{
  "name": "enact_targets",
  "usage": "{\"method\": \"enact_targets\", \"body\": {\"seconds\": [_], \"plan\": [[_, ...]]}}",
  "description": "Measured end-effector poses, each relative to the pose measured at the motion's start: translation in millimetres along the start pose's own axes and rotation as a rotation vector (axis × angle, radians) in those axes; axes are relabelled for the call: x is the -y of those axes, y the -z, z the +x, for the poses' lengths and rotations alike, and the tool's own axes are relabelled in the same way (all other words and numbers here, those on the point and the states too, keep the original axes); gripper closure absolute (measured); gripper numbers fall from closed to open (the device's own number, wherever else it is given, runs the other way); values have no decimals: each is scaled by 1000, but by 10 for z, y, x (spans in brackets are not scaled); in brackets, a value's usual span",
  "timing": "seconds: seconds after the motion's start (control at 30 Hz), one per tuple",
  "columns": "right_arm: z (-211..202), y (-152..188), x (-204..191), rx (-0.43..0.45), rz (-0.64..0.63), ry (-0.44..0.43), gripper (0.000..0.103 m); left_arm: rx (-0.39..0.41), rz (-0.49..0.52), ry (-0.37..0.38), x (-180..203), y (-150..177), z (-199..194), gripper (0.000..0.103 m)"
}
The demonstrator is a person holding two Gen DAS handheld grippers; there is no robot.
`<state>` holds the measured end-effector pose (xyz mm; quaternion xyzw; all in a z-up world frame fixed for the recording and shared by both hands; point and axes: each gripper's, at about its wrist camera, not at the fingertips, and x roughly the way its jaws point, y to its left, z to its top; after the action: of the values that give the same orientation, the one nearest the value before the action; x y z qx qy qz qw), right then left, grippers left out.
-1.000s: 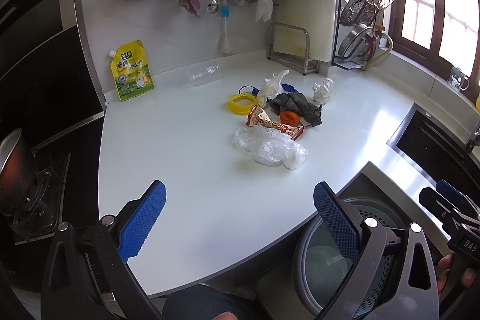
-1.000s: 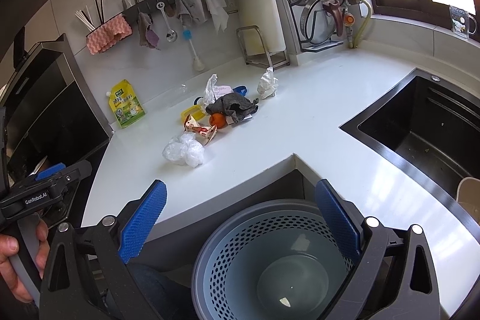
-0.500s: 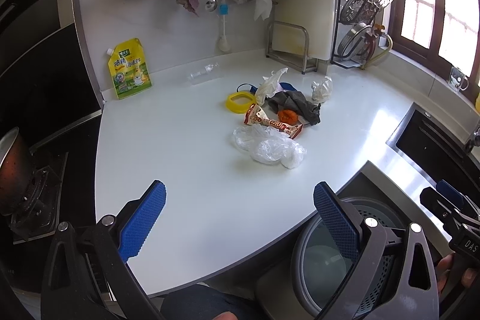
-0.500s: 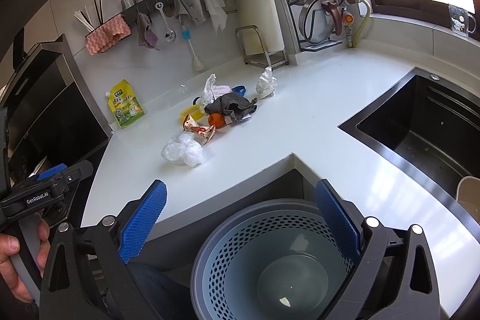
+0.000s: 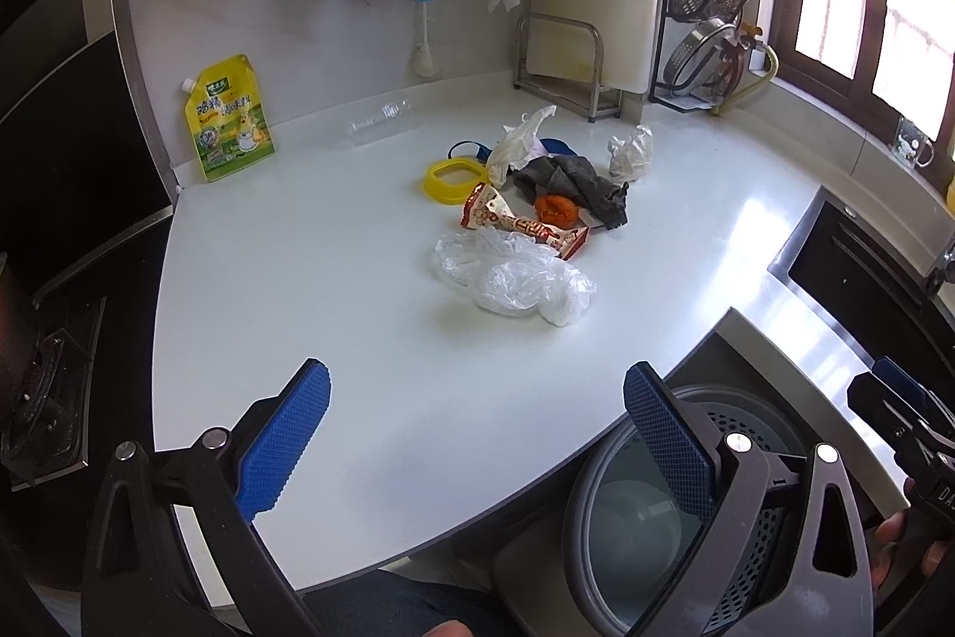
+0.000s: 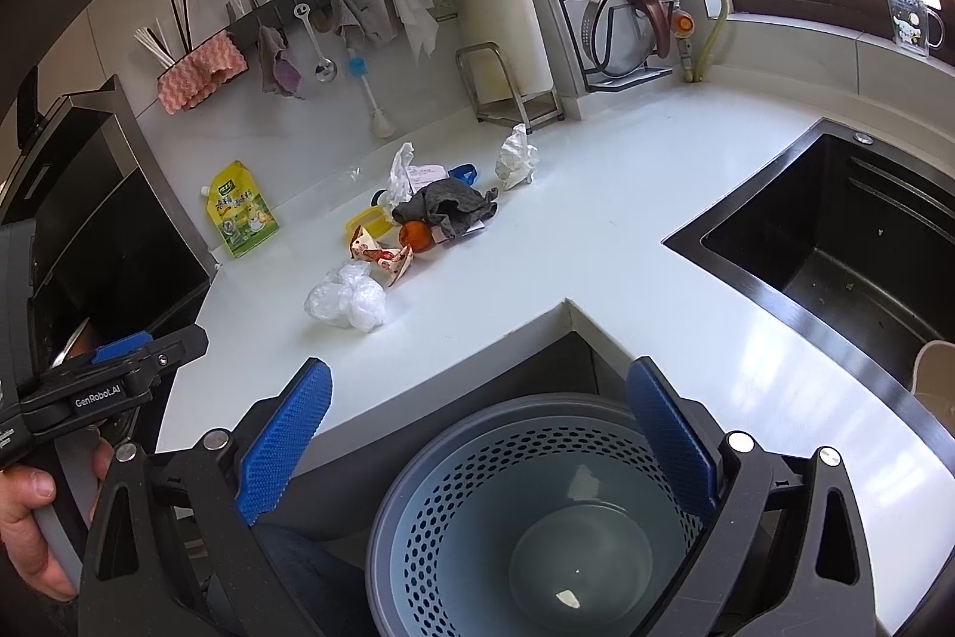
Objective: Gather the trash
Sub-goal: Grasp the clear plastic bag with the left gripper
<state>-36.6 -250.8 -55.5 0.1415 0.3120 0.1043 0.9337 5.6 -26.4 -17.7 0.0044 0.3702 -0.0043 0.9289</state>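
A pile of trash lies mid-counter: a clear plastic bag (image 5: 513,279) nearest me, a red snack wrapper (image 5: 519,222), an orange peel (image 5: 556,210), a grey rag (image 5: 573,186), crumpled white paper (image 5: 630,153) and a yellow ring (image 5: 450,180). The bag also shows in the right wrist view (image 6: 346,302). My left gripper (image 5: 477,428) is open and empty above the counter's front edge, short of the bag. My right gripper (image 6: 477,428) is open and empty above a grey perforated bin (image 6: 453,494) below the counter.
A yellow seasoning pouch (image 5: 230,117) leans on the back wall, with a clear bottle (image 5: 379,123) lying beside it. A stove (image 5: 42,386) is at the left, a black sink (image 6: 835,243) at the right. A dish rack (image 5: 716,22) stands at the back.
The left gripper has moved forward toward the trash pile, which now looks nearer. The right gripper has barely moved.
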Motion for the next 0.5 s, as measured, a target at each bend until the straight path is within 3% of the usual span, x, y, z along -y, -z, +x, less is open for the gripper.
{"method": "enact_targets", "body": {"seconds": [0.5], "plan": [[324,-92,300,-27,42,-5,9,-152,-16,48,226,-297,1122,6]]}}
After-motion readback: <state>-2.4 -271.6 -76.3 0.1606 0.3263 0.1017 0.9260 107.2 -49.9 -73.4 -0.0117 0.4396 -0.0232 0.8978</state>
